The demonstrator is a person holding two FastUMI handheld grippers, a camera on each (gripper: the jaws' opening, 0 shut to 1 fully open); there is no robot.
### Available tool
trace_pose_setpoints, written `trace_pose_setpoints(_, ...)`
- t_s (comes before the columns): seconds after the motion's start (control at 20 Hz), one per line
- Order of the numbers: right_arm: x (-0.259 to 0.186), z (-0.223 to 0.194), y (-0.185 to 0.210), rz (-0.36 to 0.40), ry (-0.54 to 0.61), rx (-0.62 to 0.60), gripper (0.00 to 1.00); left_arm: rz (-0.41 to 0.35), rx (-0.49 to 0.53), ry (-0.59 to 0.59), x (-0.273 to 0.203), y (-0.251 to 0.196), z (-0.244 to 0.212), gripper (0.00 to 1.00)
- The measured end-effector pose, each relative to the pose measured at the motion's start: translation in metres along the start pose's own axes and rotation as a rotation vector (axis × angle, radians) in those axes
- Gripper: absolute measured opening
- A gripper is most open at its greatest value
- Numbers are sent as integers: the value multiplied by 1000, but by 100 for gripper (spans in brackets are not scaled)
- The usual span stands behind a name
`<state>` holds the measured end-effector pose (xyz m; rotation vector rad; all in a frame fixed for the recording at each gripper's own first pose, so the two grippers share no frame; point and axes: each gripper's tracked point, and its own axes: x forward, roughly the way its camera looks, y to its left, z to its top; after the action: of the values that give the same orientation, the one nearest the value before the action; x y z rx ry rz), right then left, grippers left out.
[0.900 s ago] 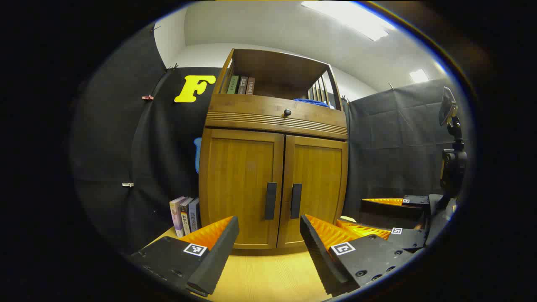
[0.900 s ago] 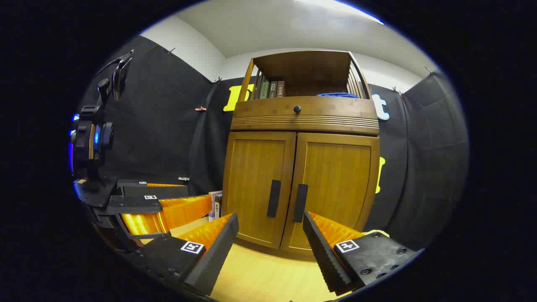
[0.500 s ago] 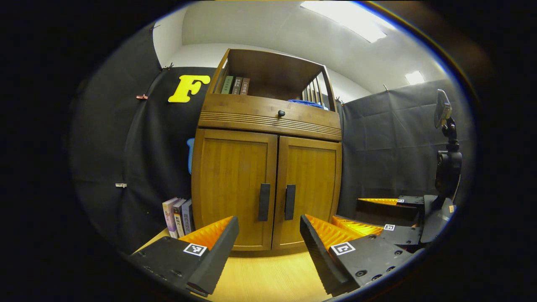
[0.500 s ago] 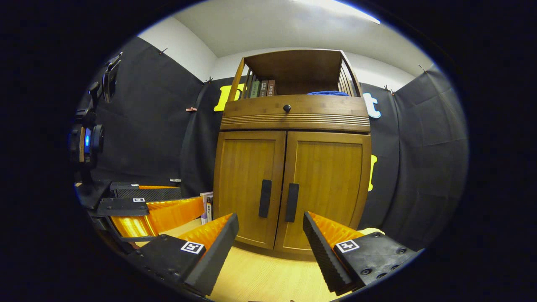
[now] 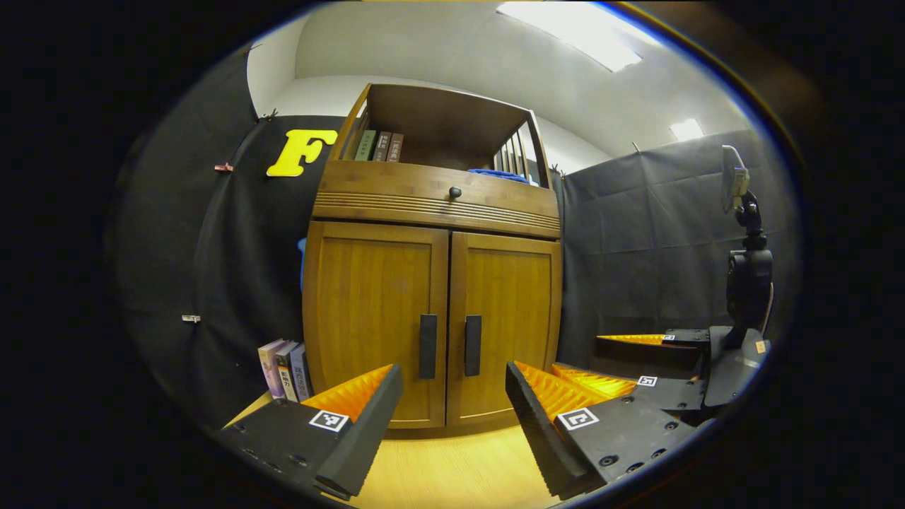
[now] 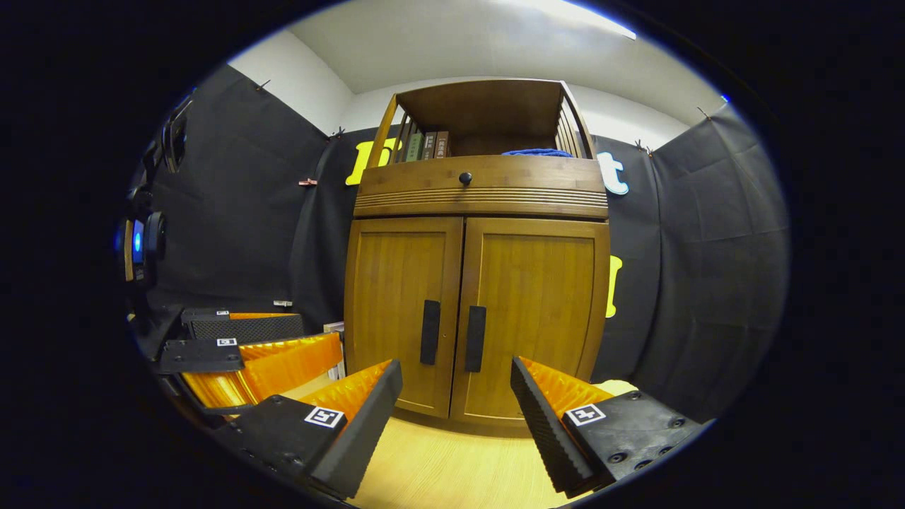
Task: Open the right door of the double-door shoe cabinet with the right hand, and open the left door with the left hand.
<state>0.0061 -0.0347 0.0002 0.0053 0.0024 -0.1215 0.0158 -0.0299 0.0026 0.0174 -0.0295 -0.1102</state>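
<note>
While both doors were seen to be closed, the shoe cabinet (image 5: 431, 311) was found further to the left in the left gripper view and in the right gripper view than it had been a moment earlier, so a slight swing of both grippers toward the right was inferred, with little or no closing of the gap to the cabinet. No contact had been made with either door, and the task was judged to be at its approach stage. The cabinet stood at the far edge of the wooden tabletop (image 5: 452, 474), with the left door handle (image 5: 428, 346) and the right door handle (image 5: 473, 345) just beside each other at the middle seam. The left gripper (image 5: 447, 396) was held with its jaws spread wide, nothing being held or touched between them, and both handles were framed above the gap. The right gripper (image 6: 456, 396) was likewise kept wide apart and empty, well short of the right door handle (image 6: 475, 338). A row of books (image 5: 283, 367) was noted beside the cabinet's left side.
</note>
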Motion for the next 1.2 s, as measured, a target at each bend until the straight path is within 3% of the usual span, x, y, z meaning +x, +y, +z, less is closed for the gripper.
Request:
trace_pose_setpoints(0.75, 74, -23, -8, -12, 27, 9, 98, -14, -28, -24, 8, 15, 1, 91)
trace_pose_setpoints(1.0, 123, -29, -13, -23, 38, 14, 98, -7, -35, -24, 7, 18, 1, 91)
trace_pose_setpoints(1.2, 173, -42, -25, -86, 35, -32, 98, 1, -42, -21, 7, 25, 0, 91)
